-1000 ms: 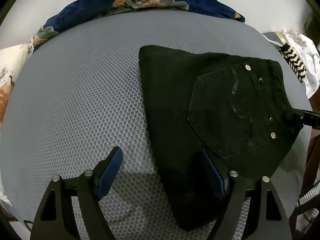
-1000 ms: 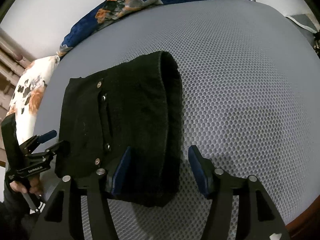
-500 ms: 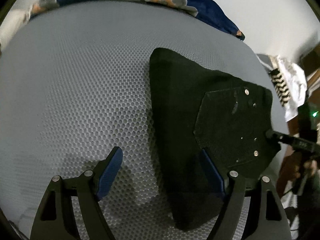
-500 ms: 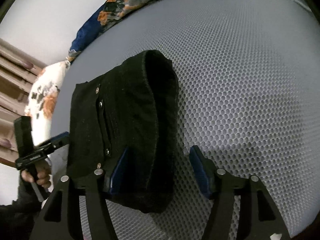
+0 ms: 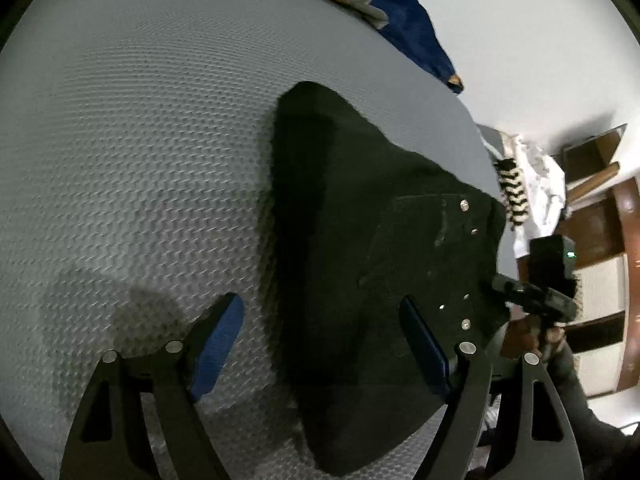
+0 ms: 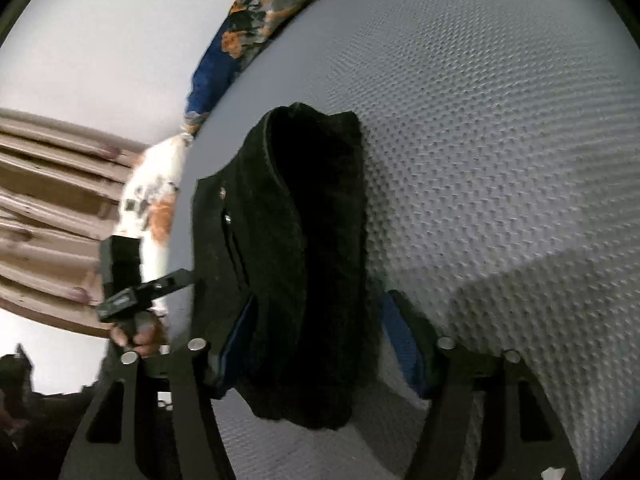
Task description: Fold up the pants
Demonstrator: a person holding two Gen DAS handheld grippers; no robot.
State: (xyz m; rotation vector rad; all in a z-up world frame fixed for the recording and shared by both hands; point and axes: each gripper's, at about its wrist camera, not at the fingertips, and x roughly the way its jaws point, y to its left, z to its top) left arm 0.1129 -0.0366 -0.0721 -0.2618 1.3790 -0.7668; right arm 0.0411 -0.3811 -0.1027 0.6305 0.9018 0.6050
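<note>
The black pants (image 5: 360, 260) lie folded on the grey mesh mattress (image 5: 140, 160), back pocket with rivets facing up. My left gripper (image 5: 320, 344) is open wide and straddles their near corner: one pad is over bare mattress, the other over the cloth. In the right wrist view the thick rolled fold of the pants (image 6: 300, 240) fills the gap of my right gripper (image 6: 320, 332). Its jaws are closing; the left pad lies against the cloth and the right pad is at its edge, with no pinch visible. The right gripper's tip (image 5: 504, 284) shows at the pants' waist corner.
A dark blue floral blanket (image 5: 400, 28) lies along the mattress's far edge. A white floral pillow (image 6: 156, 200) and wooden slats (image 6: 48, 200) are off one side. A black-and-white striped cloth (image 5: 514, 196) and a wooden frame (image 5: 628, 280) are off the other.
Both cameras have tilted and come closer to the pants. The right gripper's jaws have narrowed around the rolled fold. The left gripper's jaws stay equally wide.
</note>
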